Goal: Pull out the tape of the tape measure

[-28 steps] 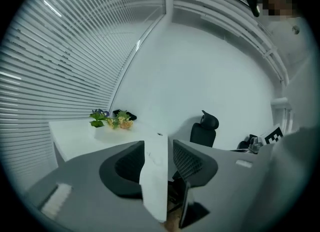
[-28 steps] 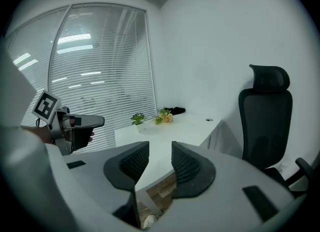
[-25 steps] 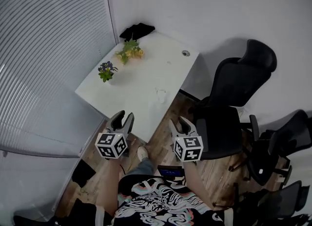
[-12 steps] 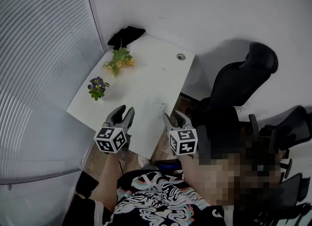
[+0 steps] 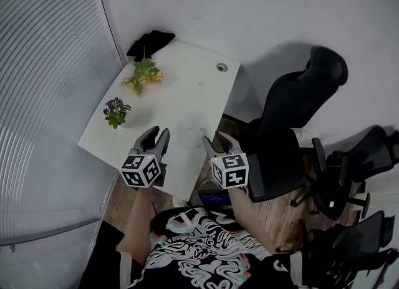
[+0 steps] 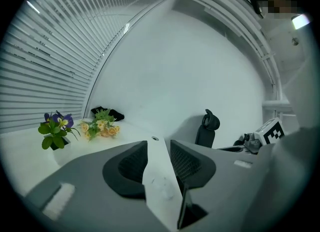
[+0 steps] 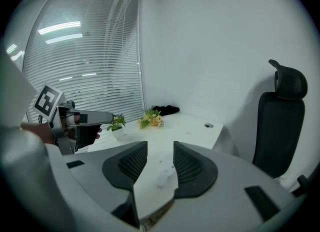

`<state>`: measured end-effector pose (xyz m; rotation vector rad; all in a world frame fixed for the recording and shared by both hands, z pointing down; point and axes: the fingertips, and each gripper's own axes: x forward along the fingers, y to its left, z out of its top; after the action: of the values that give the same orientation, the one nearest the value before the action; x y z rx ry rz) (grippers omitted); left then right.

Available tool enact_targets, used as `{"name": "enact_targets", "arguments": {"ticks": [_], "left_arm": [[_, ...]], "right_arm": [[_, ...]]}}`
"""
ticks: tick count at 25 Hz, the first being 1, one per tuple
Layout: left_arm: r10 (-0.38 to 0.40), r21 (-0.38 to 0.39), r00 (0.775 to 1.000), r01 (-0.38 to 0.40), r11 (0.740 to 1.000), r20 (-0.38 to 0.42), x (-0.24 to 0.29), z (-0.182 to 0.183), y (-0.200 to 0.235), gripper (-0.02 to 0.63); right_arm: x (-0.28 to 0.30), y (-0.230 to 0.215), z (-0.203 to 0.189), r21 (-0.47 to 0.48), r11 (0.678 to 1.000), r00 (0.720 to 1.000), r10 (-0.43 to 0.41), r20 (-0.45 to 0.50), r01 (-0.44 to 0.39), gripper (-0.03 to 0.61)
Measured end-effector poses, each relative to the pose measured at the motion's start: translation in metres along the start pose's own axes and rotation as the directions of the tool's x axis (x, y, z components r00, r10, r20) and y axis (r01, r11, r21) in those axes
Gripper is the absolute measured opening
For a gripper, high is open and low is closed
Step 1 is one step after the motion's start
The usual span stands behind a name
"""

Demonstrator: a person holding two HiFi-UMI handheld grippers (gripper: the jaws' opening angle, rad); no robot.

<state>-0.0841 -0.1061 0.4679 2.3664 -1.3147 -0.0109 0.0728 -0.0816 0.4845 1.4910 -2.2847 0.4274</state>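
Left gripper [image 5: 160, 132] fingers empty, narrowing; right gripper [image 5: 212, 138] released; pale lump [image 7: 161, 180] perhaps tape measure.

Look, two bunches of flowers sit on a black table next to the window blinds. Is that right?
Not quite. The table is white, not black, as the head view shows. The rest holds: two bunches of flowers, the yellow bunch and the purple bunch, sit on it next to the window blinds.

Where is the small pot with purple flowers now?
In the head view the purple-flower pot stands near the left edge of the white table, beside the window blinds, nearer the person than the yellow flowers.
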Motion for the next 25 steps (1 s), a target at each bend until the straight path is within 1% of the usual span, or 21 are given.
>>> {"name": "enact_targets", "arguments": {"ticks": [3,6,10,15,19,25], "left_arm": [[-0.001,0.002,1.0,0.001,1.0,0.0,0.007,0.002,-0.002,0.143],[0.0,0.002,1.0,0.001,1.0,-0.022,0.018,-0.002,-0.002,0.143],[0.006,0.016,0.998,-0.005,1.0,-0.061,0.031,-0.011,0.001,0.143],[0.009,0.017,0.998,-0.008,1.0,-0.067,0.042,-0.014,0.005,0.138],[0.019,0.004,0.994,-0.019,1.0,-0.105,0.049,-0.029,0.012,0.139],[0.014,-0.009,0.99,-0.015,1.0,-0.139,0.052,-0.048,0.015,0.135]], "right_arm": [[0.0,-0.008,0.002,0.007,1.0,1.0,-0.006,0.001,0.006,0.166],[0.006,-0.016,0.0,0.012,1.0,1.0,-0.001,-0.01,0.001,0.169],[0.02,-0.023,-0.012,0.026,0.999,0.998,0.026,-0.052,-0.025,0.173],[0.032,-0.03,-0.022,0.05,0.998,0.995,0.042,-0.093,-0.037,0.175],[0.045,-0.031,-0.032,0.061,0.997,0.99,0.062,-0.128,-0.055,0.183],[0.058,-0.027,-0.048,0.069,0.995,0.981,0.087,-0.173,-0.076,0.184]]}}
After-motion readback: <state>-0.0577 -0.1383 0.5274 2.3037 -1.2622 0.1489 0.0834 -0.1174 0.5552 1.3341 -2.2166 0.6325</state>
